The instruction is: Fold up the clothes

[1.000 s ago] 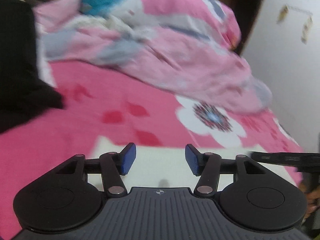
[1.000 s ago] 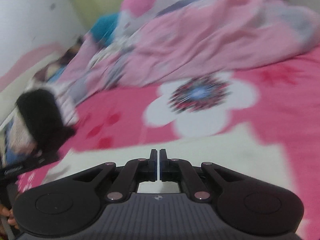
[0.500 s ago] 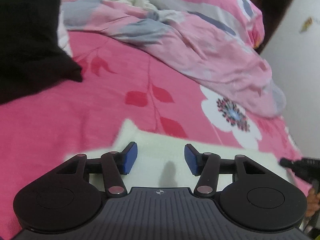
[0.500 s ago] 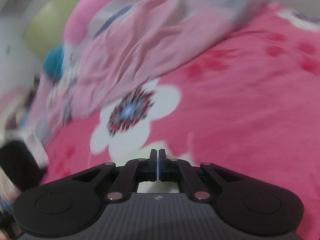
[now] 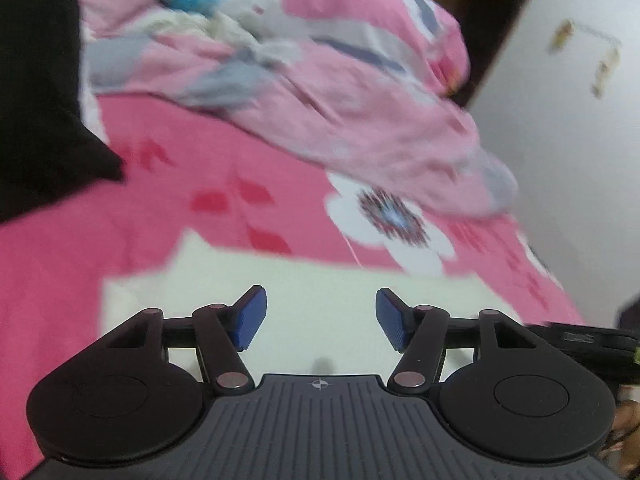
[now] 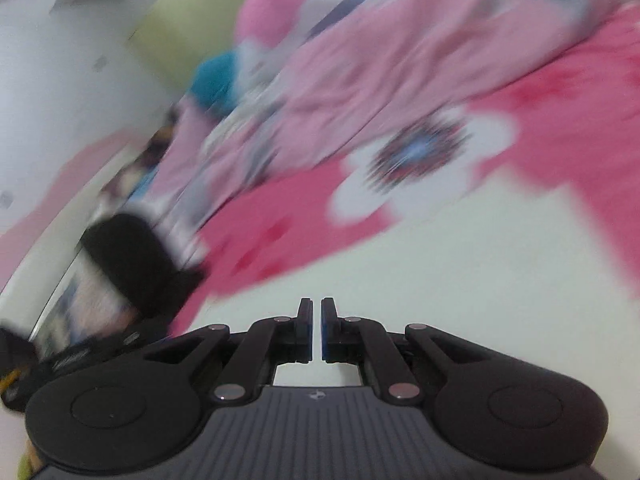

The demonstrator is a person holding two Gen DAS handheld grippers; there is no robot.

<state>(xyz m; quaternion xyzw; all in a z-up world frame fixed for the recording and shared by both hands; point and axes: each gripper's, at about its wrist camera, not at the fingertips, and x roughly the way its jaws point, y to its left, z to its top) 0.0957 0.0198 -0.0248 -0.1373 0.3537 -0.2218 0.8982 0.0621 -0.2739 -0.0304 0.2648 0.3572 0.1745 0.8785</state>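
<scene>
Your left gripper (image 5: 320, 316) hangs over the near part of the white garment (image 5: 320, 280), its blue fingers (image 5: 250, 318) about half apart and opening, with nothing between them. Your right gripper (image 6: 316, 330) has its fingers all but closed; I see no cloth pinched there, only a thin gap.

The garment lies flat on the pink bed sheet (image 5: 60, 280), near you, with the crumpled quilt (image 5: 340, 100) beyond it and a black garment (image 5: 36, 100) at far left.

The right view is heavily smeared, so that hand looks to be swinging fast. Arrive like that and you may skid the closed fingers across the cloth, rucking the flat layer. If the left fingers close too shallow, you will likely grab one layer only, or the sheet with it.
</scene>
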